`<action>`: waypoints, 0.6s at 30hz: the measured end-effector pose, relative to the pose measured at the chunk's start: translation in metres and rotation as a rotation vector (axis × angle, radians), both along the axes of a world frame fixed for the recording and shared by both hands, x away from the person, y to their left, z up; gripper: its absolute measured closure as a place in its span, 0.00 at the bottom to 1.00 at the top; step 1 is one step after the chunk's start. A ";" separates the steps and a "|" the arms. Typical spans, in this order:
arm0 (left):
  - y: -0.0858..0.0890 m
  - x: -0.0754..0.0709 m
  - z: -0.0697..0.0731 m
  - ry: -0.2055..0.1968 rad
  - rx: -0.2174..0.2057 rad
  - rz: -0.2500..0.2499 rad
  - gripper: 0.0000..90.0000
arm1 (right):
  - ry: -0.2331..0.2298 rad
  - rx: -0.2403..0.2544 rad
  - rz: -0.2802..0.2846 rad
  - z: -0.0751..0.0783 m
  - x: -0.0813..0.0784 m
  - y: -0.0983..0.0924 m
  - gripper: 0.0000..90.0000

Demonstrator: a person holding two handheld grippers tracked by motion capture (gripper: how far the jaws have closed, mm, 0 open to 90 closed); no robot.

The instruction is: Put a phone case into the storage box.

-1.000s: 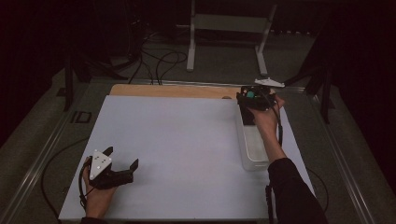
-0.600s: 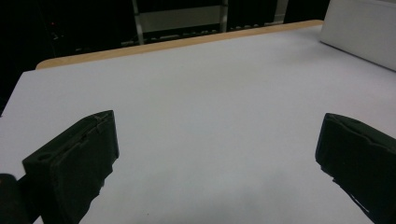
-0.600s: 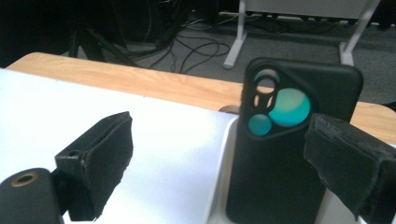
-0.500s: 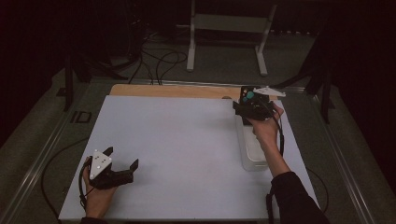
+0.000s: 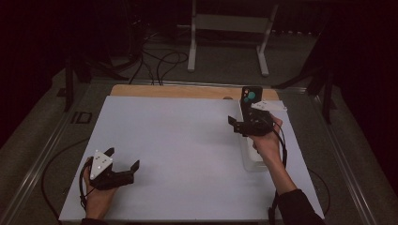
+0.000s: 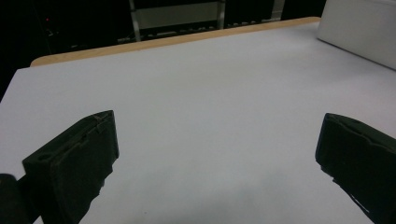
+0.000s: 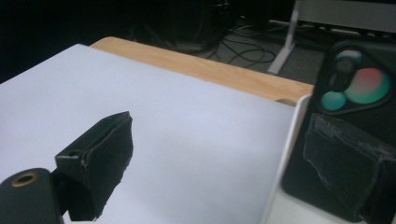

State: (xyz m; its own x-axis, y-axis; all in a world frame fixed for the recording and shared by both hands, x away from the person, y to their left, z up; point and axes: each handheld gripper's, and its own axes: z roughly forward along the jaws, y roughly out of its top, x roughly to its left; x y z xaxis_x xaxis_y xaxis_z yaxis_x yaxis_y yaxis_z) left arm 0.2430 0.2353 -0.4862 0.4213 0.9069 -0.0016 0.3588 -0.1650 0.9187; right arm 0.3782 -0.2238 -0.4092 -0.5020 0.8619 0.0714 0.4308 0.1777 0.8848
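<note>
A black block with teal and reddish round spots (image 5: pixel 250 97) stands upright at the far right of the table, at the far end of a clear shallow tray (image 5: pixel 251 161) that runs along the right edge of the white mat (image 5: pixel 187 140); in the right gripper view the same black block (image 7: pixel 357 88) rises just beyond the right-hand jaw, with the tray's pale rim (image 7: pixel 285 154) between it and the open mat. The right gripper (image 5: pixel 245 125) is held above the tray's far end, just on the near side of the block; its jaws stand apart, one out over the mat and one against the block's side; whether that jaw touches the block I cannot tell. The right hand (image 5: pixel 267 140) reaches in along the tray.

The mat's whole middle lies bare, so there is wide open room to the left of the tray; a strip of wooden tabletop (image 5: pixel 178 91) shows past the mat's far edge. The left gripper (image 5: pixel 123 161) rests low at the near left corner of the mat, well apart from the block, jaws spread wide with bare mat between them; the left hand (image 5: pixel 96 197) holds it close to the mat's near edge.
</note>
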 end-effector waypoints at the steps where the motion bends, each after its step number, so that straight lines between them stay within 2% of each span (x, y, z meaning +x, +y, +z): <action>1: 0.000 0.000 0.000 0.001 0.001 -0.002 0.00 | -0.003 0.000 0.013 -0.001 -0.003 0.000 0.09; 13: -0.002 -0.001 0.002 -0.001 0.013 -0.013 0.00 | -0.048 0.019 0.104 -0.011 -0.047 0.007 0.09; 16: -0.003 -0.002 0.004 -0.005 0.013 -0.015 0.00 | -0.081 0.022 0.122 -0.011 -0.057 0.007 0.09; 18: -0.002 -0.003 0.005 -0.009 0.013 -0.017 0.00 | -0.083 0.015 0.134 -0.014 -0.063 0.007 0.09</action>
